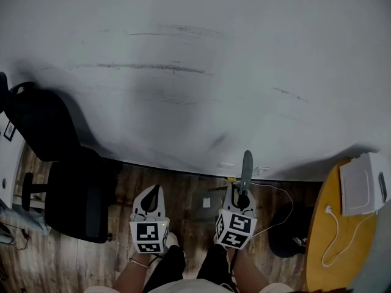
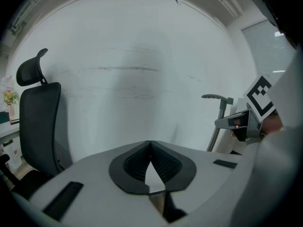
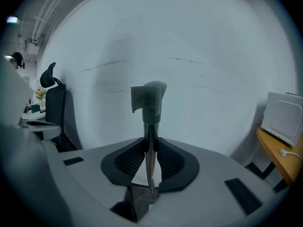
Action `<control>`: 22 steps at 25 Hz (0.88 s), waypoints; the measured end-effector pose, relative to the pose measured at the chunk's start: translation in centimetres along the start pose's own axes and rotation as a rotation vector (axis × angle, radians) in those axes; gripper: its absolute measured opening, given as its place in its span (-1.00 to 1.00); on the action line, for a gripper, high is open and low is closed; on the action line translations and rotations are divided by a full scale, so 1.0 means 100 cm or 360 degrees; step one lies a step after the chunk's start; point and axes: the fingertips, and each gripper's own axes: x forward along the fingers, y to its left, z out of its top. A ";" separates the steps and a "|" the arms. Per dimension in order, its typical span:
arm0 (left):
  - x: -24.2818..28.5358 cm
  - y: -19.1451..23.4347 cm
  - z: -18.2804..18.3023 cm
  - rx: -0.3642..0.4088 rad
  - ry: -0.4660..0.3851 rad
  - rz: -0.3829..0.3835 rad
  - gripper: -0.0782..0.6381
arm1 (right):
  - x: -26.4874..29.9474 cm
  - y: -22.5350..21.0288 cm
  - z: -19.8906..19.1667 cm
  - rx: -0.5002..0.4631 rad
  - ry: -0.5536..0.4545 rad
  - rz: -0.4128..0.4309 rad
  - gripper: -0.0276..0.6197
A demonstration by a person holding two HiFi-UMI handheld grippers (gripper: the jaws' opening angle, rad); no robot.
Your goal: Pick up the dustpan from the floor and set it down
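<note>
My right gripper (image 1: 243, 198) is shut on the thin shaft of the dustpan's long grey handle (image 1: 246, 165), which stands upright in front of the white wall. In the right gripper view the shaft (image 3: 149, 150) runs between the pads and ends in a grey grip (image 3: 148, 97) above them. A dim grey shape (image 1: 205, 200) low between the grippers may be the pan; I cannot tell. My left gripper (image 1: 154, 192) is beside it on the left, shut with nothing in it (image 2: 150, 144). From the left gripper view the handle (image 2: 217, 98) and right gripper (image 2: 246, 122) show at the right.
A black office chair (image 1: 73, 194) stands at the left on the wood floor. At the right a round yellow table (image 1: 324, 249) bears a white box (image 1: 363, 182) and a white cable. A dark round object (image 1: 287, 231) sits on the floor beside it. The white wall (image 1: 195, 72) is close ahead.
</note>
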 end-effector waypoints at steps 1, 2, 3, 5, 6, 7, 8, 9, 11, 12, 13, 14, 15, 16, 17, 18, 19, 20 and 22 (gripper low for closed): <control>-0.002 0.009 0.000 -0.0004 -0.0006 0.0006 -0.73 | 0.002 0.008 0.000 -0.0002 0.0003 0.0002 -0.62; -0.003 0.017 0.000 -0.0011 -0.0011 0.0014 -0.73 | 0.003 0.016 0.001 -0.0007 0.0007 0.0006 -0.62; -0.005 0.026 0.000 -0.0020 -0.0015 0.0022 -0.73 | 0.005 0.024 0.002 -0.0013 0.0009 0.0011 -0.62; -0.007 0.042 -0.001 -0.0034 -0.0021 0.0045 -0.73 | 0.010 0.041 0.005 -0.0015 0.0010 0.0028 -0.61; -0.008 0.050 -0.002 -0.0035 -0.0020 0.0055 -0.73 | 0.013 0.049 0.006 -0.0004 0.0011 0.0036 -0.61; -0.008 0.056 -0.004 -0.0034 -0.0016 0.0064 -0.73 | 0.016 0.057 0.007 0.0011 0.0014 0.0042 -0.62; -0.008 0.062 -0.007 -0.0035 -0.0009 0.0072 -0.73 | 0.019 0.063 0.007 0.0025 0.0019 0.0045 -0.62; -0.007 0.066 -0.010 -0.0037 0.0001 0.0079 -0.73 | 0.022 0.070 0.007 0.0036 0.0024 0.0048 -0.62; -0.005 0.074 -0.018 -0.0042 0.0023 0.0093 -0.73 | 0.029 0.083 0.005 0.0047 0.0029 0.0057 -0.62; -0.002 0.077 -0.022 -0.0042 0.0036 0.0101 -0.73 | 0.034 0.089 0.003 0.0049 0.0030 0.0063 -0.62; 0.001 0.081 -0.027 -0.0043 0.0049 0.0110 -0.73 | 0.039 0.094 0.001 0.0051 0.0031 0.0067 -0.62; 0.004 0.084 -0.031 -0.0048 0.0061 0.0121 -0.73 | 0.044 0.098 -0.003 0.0055 0.0034 0.0070 -0.62; 0.008 0.087 -0.035 -0.0058 0.0069 0.0134 -0.73 | 0.050 0.101 -0.006 0.0062 0.0040 0.0071 -0.62; 0.011 0.090 -0.038 -0.0069 0.0073 0.0144 -0.73 | 0.055 0.103 -0.011 0.0072 0.0048 0.0068 -0.62; 0.014 0.092 -0.042 -0.0076 0.0076 0.0148 -0.73 | 0.060 0.104 -0.015 0.0085 0.0058 0.0064 -0.62; 0.017 0.094 -0.045 -0.0077 0.0080 0.0146 -0.73 | 0.065 0.105 -0.020 0.0100 0.0069 0.0058 -0.62; 0.021 0.095 -0.049 -0.0071 0.0086 0.0139 -0.73 | 0.070 0.107 -0.025 0.0115 0.0080 0.0051 -0.62; 0.025 0.097 -0.053 -0.0062 0.0092 0.0131 -0.73 | 0.074 0.108 -0.030 0.0127 0.0090 0.0046 -0.62; 0.033 0.100 -0.062 -0.0053 0.0106 0.0123 -0.73 | 0.085 0.112 -0.038 0.0135 0.0102 0.0041 -0.62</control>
